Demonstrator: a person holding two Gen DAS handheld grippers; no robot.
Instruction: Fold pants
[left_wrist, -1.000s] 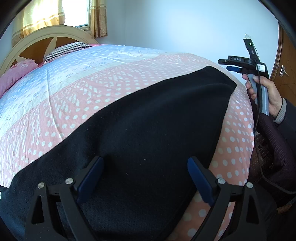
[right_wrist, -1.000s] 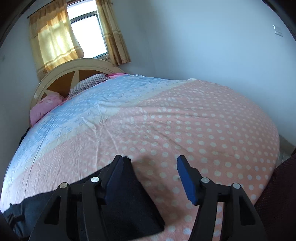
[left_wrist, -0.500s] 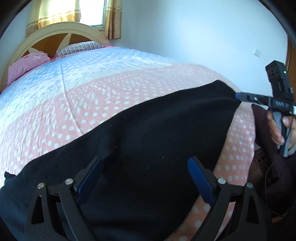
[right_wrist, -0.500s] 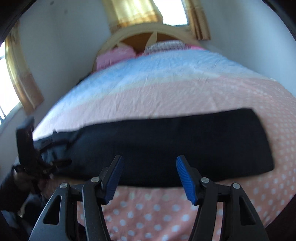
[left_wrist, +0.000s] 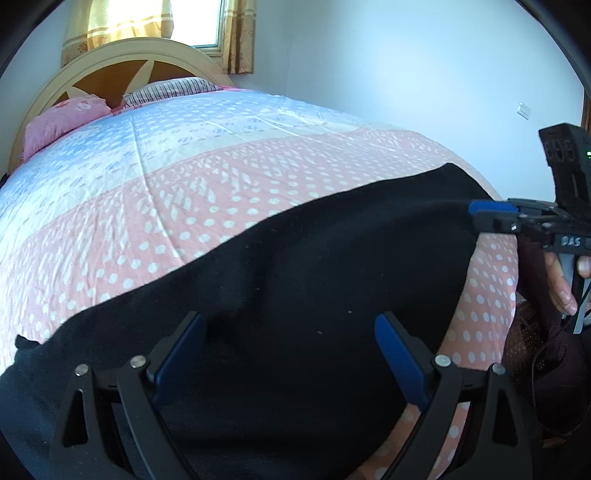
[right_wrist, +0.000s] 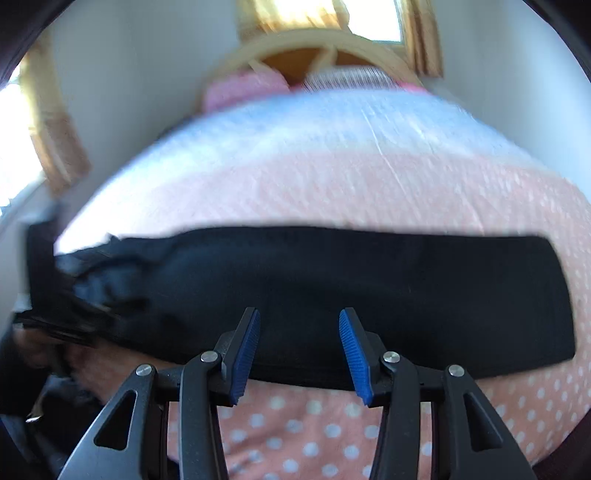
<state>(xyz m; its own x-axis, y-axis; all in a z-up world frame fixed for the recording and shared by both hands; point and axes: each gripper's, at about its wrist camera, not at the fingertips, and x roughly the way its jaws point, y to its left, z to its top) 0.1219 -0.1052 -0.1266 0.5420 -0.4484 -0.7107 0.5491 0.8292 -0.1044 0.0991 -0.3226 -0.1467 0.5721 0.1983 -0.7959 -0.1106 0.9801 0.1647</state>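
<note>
Meanwhile, black pants lay across the foot of the bed

Nearby, pink pillows (left_wrist: 62, 120) and a striped one (left_wrist: 170, 88) sat against the arched headboard (left_wrist: 110, 59), under a curtained window (left_wrist: 192, 18). Black pants (left_wrist: 295, 295) stretched flat across the dotted pink-and-blue bedspread (left_wrist: 184, 184) (their left end bunched and blurred). Left tongs (left_wrist: 290, 354) hung spread wide above the cloth, pinching nothing. Right tongs (right_wrist: 298, 354), just narrowing, stayed parted over the pants' near edge, nothing gripped.

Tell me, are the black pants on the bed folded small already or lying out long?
Lying out long: the pants form one flat black strip across the pink dotted bedcover, with no crosswise fold.
</note>
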